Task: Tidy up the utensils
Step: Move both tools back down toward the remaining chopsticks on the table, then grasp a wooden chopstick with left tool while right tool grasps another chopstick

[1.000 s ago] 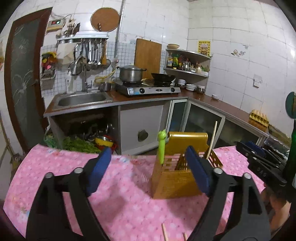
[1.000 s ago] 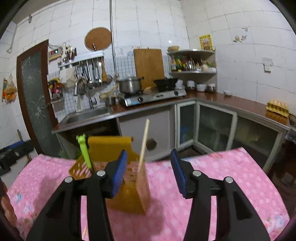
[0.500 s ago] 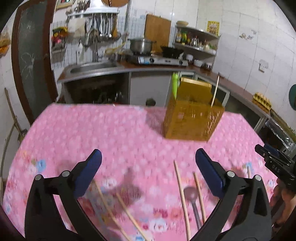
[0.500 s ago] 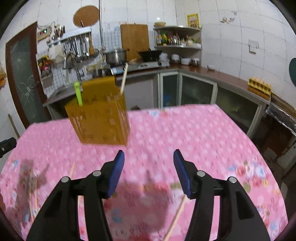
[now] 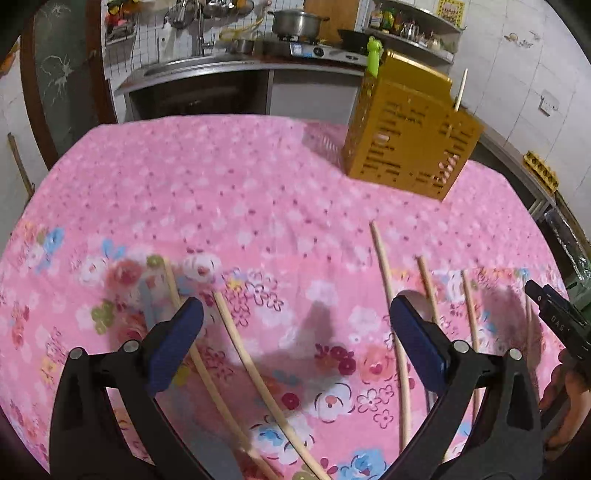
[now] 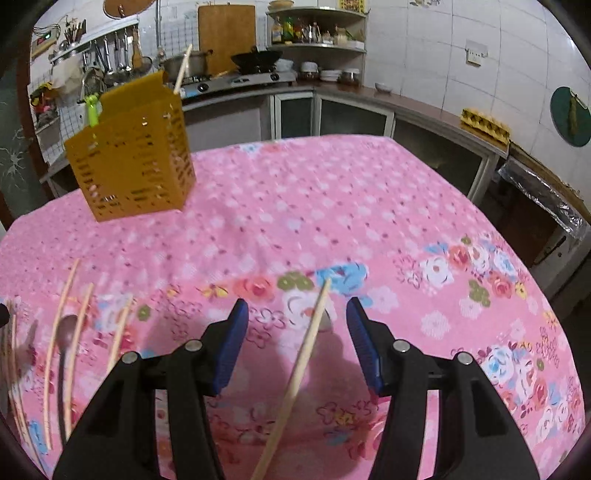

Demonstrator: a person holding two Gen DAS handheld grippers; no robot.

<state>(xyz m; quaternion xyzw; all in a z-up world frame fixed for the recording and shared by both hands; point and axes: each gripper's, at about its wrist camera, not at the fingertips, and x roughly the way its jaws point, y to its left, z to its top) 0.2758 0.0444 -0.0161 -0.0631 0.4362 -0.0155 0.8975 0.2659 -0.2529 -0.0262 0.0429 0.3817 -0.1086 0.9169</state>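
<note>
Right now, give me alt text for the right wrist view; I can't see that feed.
The open right gripper hovers over a single wooden chopstick lying between its fingers on the pink floral tablecloth. A yellow utensil holder stands far left, with more chopsticks and a spoon lying at the left edge.

A pink floral tablecloth covers the table. Behind it runs a brown kitchen counter: a steel pot and a black wok sit on the stove there, with a wooden cutting board leaning against the tiled wall above and a yellow egg tray at the counter's right end.
</note>
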